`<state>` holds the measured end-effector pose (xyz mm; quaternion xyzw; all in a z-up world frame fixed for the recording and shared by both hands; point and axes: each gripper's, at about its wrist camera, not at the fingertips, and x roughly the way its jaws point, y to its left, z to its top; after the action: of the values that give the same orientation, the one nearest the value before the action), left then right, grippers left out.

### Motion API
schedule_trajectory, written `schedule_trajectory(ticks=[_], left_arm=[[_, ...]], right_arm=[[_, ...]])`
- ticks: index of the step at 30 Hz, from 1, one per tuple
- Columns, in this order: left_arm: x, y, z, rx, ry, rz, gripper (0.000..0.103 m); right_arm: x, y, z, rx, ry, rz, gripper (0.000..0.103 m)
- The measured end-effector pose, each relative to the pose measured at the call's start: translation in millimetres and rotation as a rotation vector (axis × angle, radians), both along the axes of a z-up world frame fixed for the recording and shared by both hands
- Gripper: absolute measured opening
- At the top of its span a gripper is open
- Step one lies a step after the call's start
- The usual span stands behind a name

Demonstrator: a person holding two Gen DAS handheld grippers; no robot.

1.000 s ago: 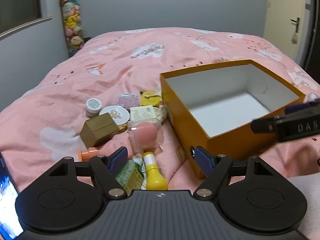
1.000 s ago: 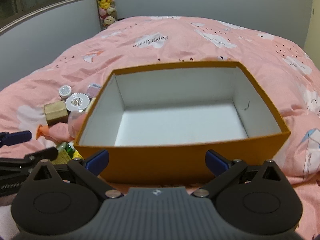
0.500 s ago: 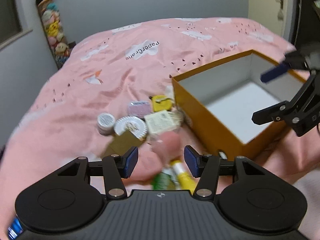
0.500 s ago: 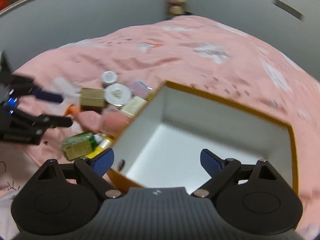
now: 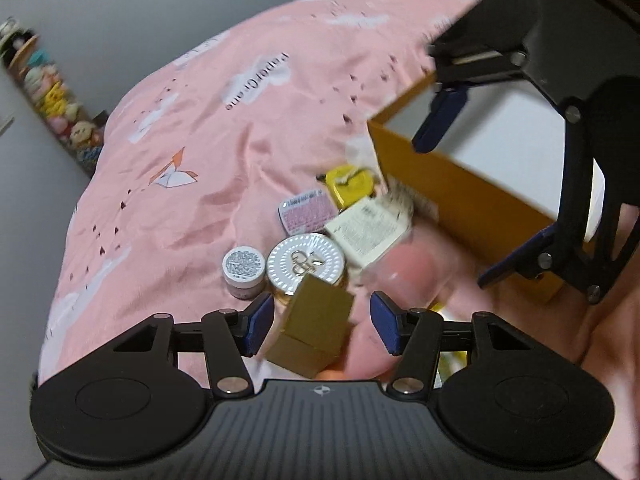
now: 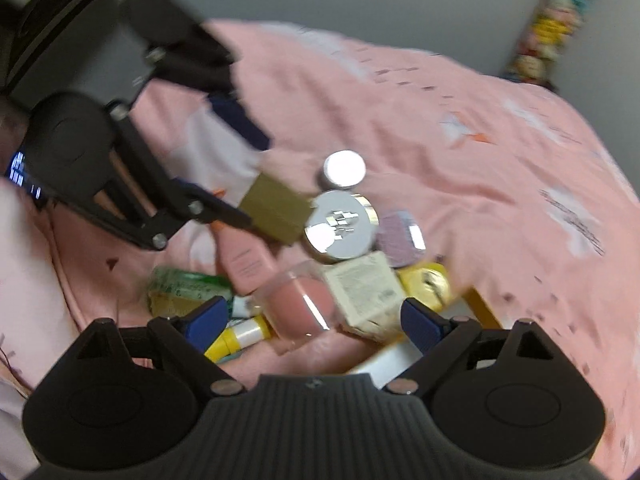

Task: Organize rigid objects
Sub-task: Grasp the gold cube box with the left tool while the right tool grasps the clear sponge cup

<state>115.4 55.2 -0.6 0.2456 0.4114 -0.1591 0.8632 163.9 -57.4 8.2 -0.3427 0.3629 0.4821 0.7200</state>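
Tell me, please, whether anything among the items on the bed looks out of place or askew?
Nothing looks damaged or spilled. The items lie in a loose heap beside the orange box, and the gold box sits tilted, not flat.

A pink duvet [image 5: 248,152] printed with white clouds, small dark marks and an orange-and-white paper-crane figure fills the middle of both views. A column of stacked plush toys [image 5: 60,104] stands against the grey wall [image 5: 120,16] at the left edge of the left-wrist view, and shows blurred at the upper right of the right-wrist view.
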Motion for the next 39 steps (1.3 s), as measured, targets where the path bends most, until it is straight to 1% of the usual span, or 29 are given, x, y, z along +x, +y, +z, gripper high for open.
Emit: schedule_trajectory(ticks=[2, 7, 8, 10, 12, 14, 15, 18, 21, 23, 27, 29, 30, 33, 34, 35, 36, 39], left_arm=[[7.9, 1.4, -7.9, 0.029, 0.023, -0.036, 0.066], [26.2, 4.5, -23.9, 0.038, 0.083, -0.089, 0.067], [28.2, 4.4, -26.8, 0.049, 0.087, -0.107, 0.069], [29.7, 4.8, -31.2, 0.067, 0.090, -0.153, 0.070], [33.7, 5.5, -36.0, 0.084, 0.119, -0.179, 0.071], [38.0, 5.9, -40.5, 0.096, 0.148, -0.184, 0.071], [39.6, 5.9, -42.0, 0.097, 0.154, -0.187, 0.072], [44.8, 5.4, -43.8, 0.096, 0.165, -0.186, 0.073], [51.8, 4.9, -45.0, 0.087, 0.190, -0.179, 0.075], [56.1, 4.4, -45.1, 0.085, 0.204, -0.177, 0.078], [69.4, 3.0, -48.1, 0.086, 0.243, -0.126, 0.079], [72.1, 1.3, -49.4, 0.108, 0.257, -0.124, 0.076], [72.3, 0.8, -50.1, 0.123, 0.262, -0.124, 0.076], [73.0, -0.8, -53.5, 0.181, 0.288, -0.121, 0.067], [73.6, -0.5, -53.8, 0.189, 0.295, -0.117, 0.057], [73.4, -0.5, -53.0, 0.191, 0.297, -0.108, 0.052], [73.2, -0.2, -51.6, 0.191, 0.292, -0.099, 0.052], [71.0, 3.0, -42.1, 0.156, 0.272, -0.061, 0.052]], right_arm=[[4.5, 9.9, -9.5, -0.032, 0.020, 0.047, 0.092], [21.1, 30.3, -27.7, -0.098, 0.051, 0.118, 0.091], [22.8, 33.8, -30.5, -0.110, 0.053, 0.133, 0.091], [23.8, 40.6, -36.2, -0.141, 0.043, 0.174, 0.090], [24.9, 46.4, -41.5, -0.167, 0.040, 0.208, 0.088], [26.6, 52.3, -47.7, -0.192, 0.053, 0.234, 0.082], [27.3, 55.0, -50.6, -0.203, 0.054, 0.241, 0.080], [30.4, 63.1, -60.4, -0.233, 0.053, 0.246, 0.080], [32.7, 68.5, -68.7, -0.248, 0.078, 0.250, 0.080], [33.2, 70.9, -74.1, -0.257, 0.086, 0.255, 0.080], [35.5, 73.6, -79.2, -0.256, 0.103, 0.239, 0.076], [37.1, 73.3, -78.8, -0.248, 0.126, 0.225, 0.066], [37.1, 72.5, -78.0, -0.244, 0.134, 0.219, 0.066], [37.2, 68.9, -75.3, -0.238, 0.118, 0.192, 0.066], [38.0, 68.0, -74.4, -0.232, 0.123, 0.181, 0.066], [38.9, 67.4, -73.4, -0.224, 0.131, 0.170, 0.066], [39.1, 66.4, -72.1, -0.217, 0.136, 0.159, 0.066], [39.1, 64.0, -66.9, -0.195, 0.136, 0.125, 0.065]])
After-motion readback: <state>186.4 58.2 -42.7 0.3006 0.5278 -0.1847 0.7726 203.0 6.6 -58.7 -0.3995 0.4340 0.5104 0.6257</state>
